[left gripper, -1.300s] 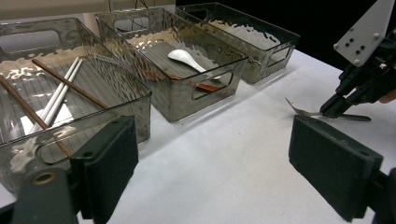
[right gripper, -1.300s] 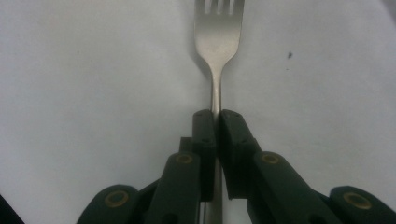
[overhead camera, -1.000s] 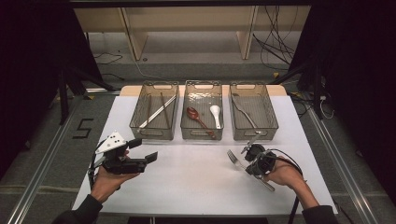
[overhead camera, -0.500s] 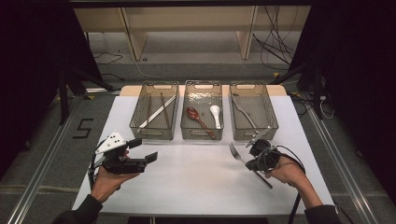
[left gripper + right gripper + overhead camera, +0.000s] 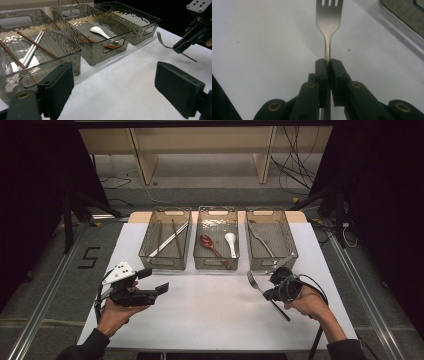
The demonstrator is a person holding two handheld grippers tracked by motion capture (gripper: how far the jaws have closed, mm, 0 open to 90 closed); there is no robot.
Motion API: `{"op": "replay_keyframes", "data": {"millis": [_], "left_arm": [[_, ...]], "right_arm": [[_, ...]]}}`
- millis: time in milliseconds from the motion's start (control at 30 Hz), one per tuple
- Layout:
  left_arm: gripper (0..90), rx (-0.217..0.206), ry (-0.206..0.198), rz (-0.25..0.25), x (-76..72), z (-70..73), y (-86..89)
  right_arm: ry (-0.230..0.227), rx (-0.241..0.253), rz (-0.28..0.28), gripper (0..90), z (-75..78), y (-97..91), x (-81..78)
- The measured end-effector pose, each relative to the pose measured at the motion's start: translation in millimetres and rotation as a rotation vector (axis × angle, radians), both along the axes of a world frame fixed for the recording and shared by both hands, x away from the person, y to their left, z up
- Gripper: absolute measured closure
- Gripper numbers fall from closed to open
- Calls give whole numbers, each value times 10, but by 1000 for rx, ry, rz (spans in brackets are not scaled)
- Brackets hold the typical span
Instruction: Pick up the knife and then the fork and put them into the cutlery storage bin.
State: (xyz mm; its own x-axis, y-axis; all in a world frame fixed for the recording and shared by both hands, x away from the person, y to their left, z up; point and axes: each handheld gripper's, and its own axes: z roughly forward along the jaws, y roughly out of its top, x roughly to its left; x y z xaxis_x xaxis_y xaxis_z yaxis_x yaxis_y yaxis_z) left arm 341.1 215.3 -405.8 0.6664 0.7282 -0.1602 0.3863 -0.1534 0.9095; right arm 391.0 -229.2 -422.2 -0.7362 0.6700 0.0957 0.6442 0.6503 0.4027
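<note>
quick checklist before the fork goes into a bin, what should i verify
1. Right gripper shut on the fork neck: ok.
2. Fork lifted off the white table: ok.
3. Right-hand bin holds a fork already, so it matches: ok.
4. Room left in that bin: ok.
5. Left gripper open, apart from the fork's path: ok.
6. Whether the grip resists twisting: cannot tell.

Left tongs [image 5: 156, 281] agape, right tongs [image 5: 268, 291] clamped
</note>
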Motion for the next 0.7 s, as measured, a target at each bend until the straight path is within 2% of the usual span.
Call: {"op": "replay_keyframes", "data": {"millis": [133, 333, 700], "left_arm": [[155, 6, 0, -4, -1, -1, -4], [155, -5, 2, 6, 3, -7, -2], [155, -3, 5, 12, 16, -20, 9]], "right_arm": [[-14, 22, -9, 857, 52, -21, 10], [-70, 54, -54, 856, 179, -91, 54], [-185, 151, -141, 856, 576, -247, 263]]}}
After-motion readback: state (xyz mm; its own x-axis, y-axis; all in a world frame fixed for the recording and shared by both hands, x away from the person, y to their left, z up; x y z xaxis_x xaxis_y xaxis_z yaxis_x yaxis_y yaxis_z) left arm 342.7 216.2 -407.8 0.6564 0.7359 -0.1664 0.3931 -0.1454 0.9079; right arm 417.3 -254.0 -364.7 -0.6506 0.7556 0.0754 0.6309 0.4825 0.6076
